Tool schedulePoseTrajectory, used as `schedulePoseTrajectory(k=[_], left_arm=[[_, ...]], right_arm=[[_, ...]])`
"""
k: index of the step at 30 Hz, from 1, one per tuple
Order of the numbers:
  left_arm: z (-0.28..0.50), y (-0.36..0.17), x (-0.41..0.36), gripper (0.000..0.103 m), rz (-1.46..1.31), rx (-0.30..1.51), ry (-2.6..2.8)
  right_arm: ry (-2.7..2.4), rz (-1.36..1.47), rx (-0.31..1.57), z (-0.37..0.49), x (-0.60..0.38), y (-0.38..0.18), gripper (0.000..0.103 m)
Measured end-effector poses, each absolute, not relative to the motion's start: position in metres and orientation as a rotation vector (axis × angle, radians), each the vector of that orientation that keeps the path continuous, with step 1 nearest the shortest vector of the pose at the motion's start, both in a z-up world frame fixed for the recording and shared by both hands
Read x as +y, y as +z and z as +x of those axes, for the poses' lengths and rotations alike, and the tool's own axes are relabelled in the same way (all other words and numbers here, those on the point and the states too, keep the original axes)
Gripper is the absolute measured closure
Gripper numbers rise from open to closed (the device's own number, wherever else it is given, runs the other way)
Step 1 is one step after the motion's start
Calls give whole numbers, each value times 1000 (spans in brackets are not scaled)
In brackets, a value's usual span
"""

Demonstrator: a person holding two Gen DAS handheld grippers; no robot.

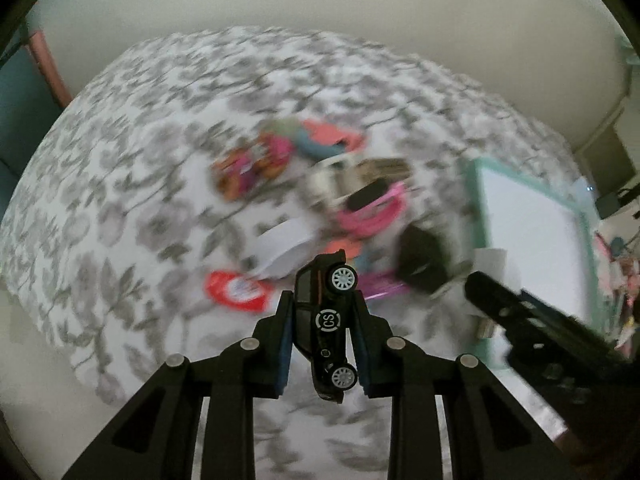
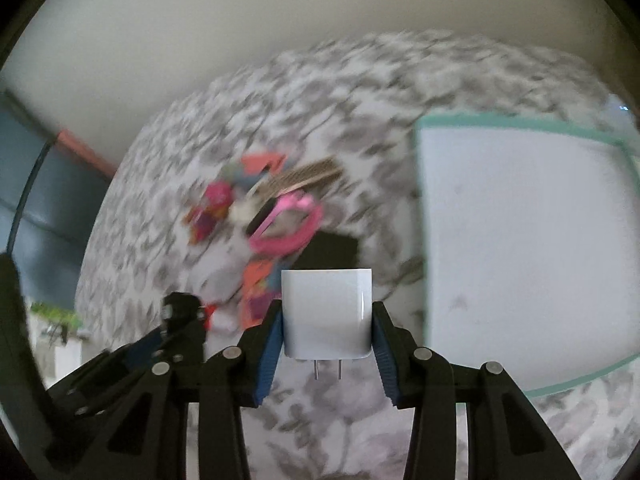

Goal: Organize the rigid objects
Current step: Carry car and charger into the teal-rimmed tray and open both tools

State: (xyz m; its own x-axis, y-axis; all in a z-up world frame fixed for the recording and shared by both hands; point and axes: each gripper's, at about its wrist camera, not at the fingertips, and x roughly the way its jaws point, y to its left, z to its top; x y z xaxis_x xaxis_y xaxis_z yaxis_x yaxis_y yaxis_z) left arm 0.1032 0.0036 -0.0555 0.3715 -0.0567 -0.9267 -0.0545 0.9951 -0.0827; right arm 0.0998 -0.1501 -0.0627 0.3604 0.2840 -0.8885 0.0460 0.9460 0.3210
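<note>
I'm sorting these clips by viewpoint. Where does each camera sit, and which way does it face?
Left wrist: on the left gripper, looking down along its fingers at a black toy car they clamp; the right gripper shows at lower right.
Right wrist: on the right gripper, facing down at a white charger it holds.
Shared: the leaf-print cloth, the blurred pile, the teal-rimmed tray.

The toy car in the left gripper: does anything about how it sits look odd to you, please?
Yes. The black toy car is clamped in the left gripper standing on end, its wheels facing sideways, so it hangs askew rather than level. Nothing looks damaged.
</note>
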Motion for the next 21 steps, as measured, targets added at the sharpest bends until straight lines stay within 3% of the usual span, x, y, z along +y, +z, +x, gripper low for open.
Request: schedulePoseTrajectory(k=[11,21], left_arm=[[144,-38,-91,75,-63,1149,-105],[165,-62,-164,75,-129,1179,-177]], right_arm=[[-287,390,1069,95,-263,-53,58],[-512,430,976,83,-317,-54,58]])
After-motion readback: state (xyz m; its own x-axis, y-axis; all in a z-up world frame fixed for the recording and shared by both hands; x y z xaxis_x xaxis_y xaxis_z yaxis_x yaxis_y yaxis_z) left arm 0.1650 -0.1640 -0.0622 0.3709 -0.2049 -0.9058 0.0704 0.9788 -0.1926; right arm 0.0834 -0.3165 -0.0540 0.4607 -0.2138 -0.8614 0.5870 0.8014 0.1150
